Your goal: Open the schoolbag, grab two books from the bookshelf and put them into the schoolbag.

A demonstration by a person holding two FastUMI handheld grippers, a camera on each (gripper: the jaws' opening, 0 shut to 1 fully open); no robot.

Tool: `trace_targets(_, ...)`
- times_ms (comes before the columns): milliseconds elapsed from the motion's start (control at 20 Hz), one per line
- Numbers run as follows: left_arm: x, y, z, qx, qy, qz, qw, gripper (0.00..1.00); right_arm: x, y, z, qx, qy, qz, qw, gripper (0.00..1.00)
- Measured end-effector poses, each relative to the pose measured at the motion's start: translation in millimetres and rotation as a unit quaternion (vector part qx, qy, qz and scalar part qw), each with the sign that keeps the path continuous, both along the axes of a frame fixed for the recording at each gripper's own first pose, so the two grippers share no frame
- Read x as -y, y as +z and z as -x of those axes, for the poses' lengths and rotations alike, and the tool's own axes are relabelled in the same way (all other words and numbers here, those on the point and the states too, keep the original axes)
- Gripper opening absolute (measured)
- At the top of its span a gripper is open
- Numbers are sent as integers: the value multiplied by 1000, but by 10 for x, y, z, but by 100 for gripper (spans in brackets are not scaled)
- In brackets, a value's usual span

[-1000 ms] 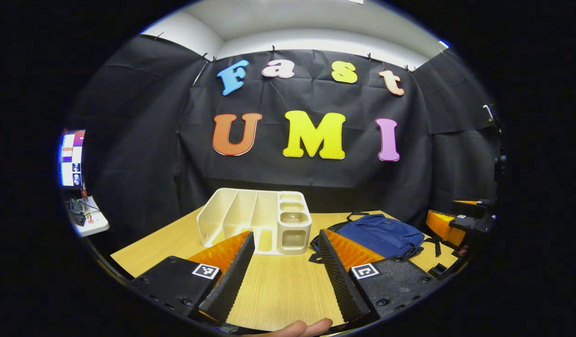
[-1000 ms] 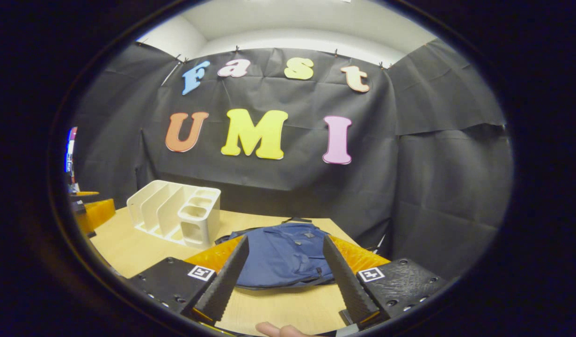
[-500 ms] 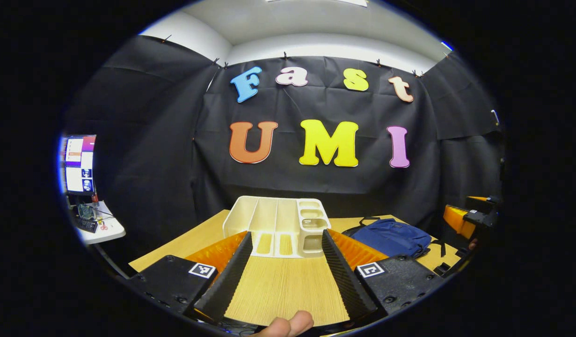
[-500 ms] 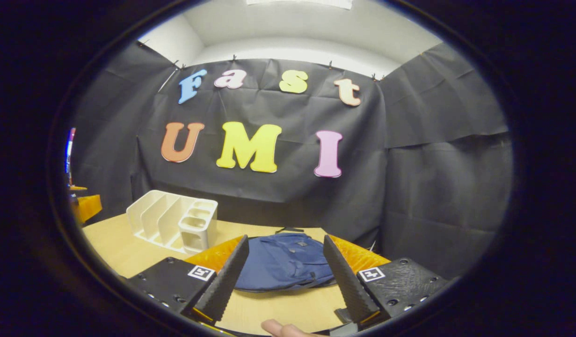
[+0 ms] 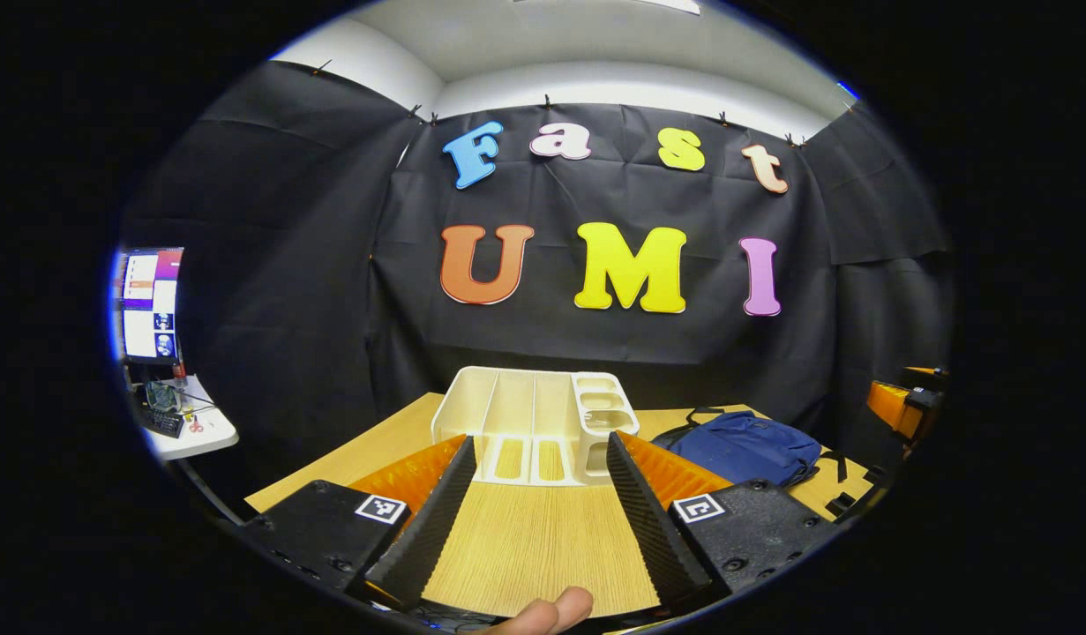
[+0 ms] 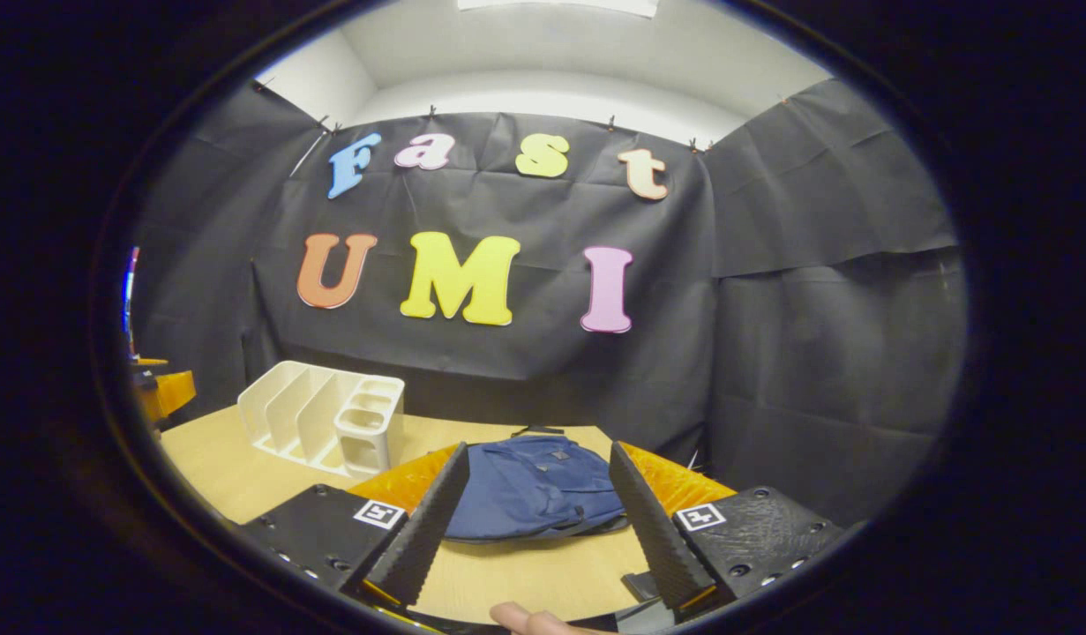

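Observation:
A white bookshelf with upright slots and small side cubbies stands on the wooden table; its slots look empty. My left gripper faces it from a short way off, open, nothing between the fingers. The blue schoolbag lies flat and zipped to the shelf's right. In the right gripper view the schoolbag lies straight ahead, framed by my open right gripper, which hangs above the table short of it. The bookshelf stands to its left. The other gripper shows at the far right edge.
A monitor and a small white side table with clutter stand beyond the table's left edge. Black cloth walls close the back and right. A fingertip shows at the bottom. Bare wood lies between my grippers and the objects.
My left gripper has swung left, so the bookshelf now sits centred between its fingers and the bag lies farther right. My right gripper has drawn back a little from the bag. Both stayed open.

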State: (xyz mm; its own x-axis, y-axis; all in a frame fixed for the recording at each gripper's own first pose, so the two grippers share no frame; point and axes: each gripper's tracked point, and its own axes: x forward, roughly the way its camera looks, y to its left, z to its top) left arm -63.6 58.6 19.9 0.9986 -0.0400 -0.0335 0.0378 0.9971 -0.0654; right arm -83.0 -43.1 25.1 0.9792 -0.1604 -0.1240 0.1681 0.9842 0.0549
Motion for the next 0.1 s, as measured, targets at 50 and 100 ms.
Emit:
trace_targets(50, -15, -11, -17, -1, 3, -2, 1000, 94, 4, 2, 0, 1, 0, -1, 1000, 98)
trace_targets(100, -28, -50, -28, -5, 6, -5, 1000, 94, 6, -2, 2, 2, 0, 1, 1000, 95)
